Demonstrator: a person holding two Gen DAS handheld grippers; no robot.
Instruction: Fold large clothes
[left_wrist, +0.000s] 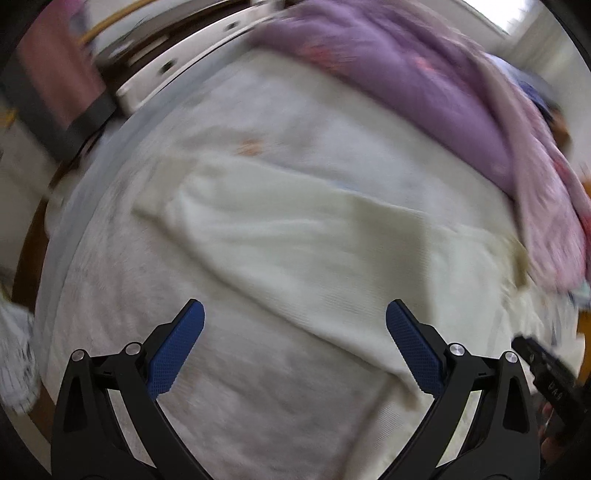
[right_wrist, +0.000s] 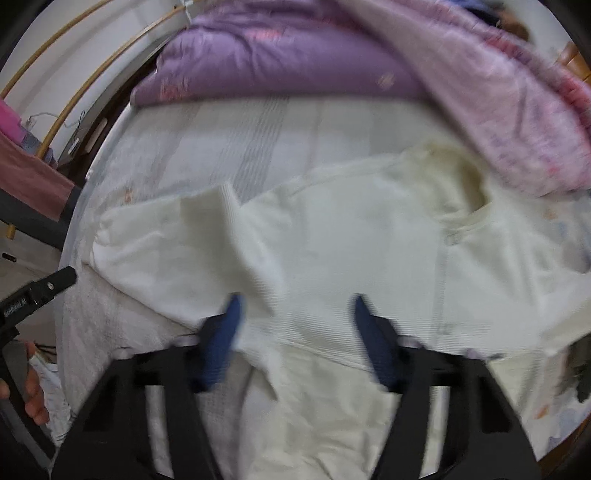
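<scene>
A large cream-white shirt (right_wrist: 369, 236) lies spread on a bed, collar toward the right, with a sleeve (right_wrist: 236, 236) folded over its middle. In the left wrist view the shirt (left_wrist: 314, 243) lies ahead of my left gripper (left_wrist: 295, 317), which is open and empty above the bedsheet. My right gripper (right_wrist: 295, 306) is open just above the shirt's lower hem, holding nothing. The left gripper's body (right_wrist: 37, 291) shows at the left edge of the right wrist view. Both views are motion-blurred.
A purple quilt (right_wrist: 280, 59) and a pink blanket (right_wrist: 509, 110) are piled along the far side of the bed. The bed's white frame (left_wrist: 192, 55) and a dark pink cloth (left_wrist: 55, 70) are at the left. The white patterned bedsheet (left_wrist: 288, 122) surrounds the shirt.
</scene>
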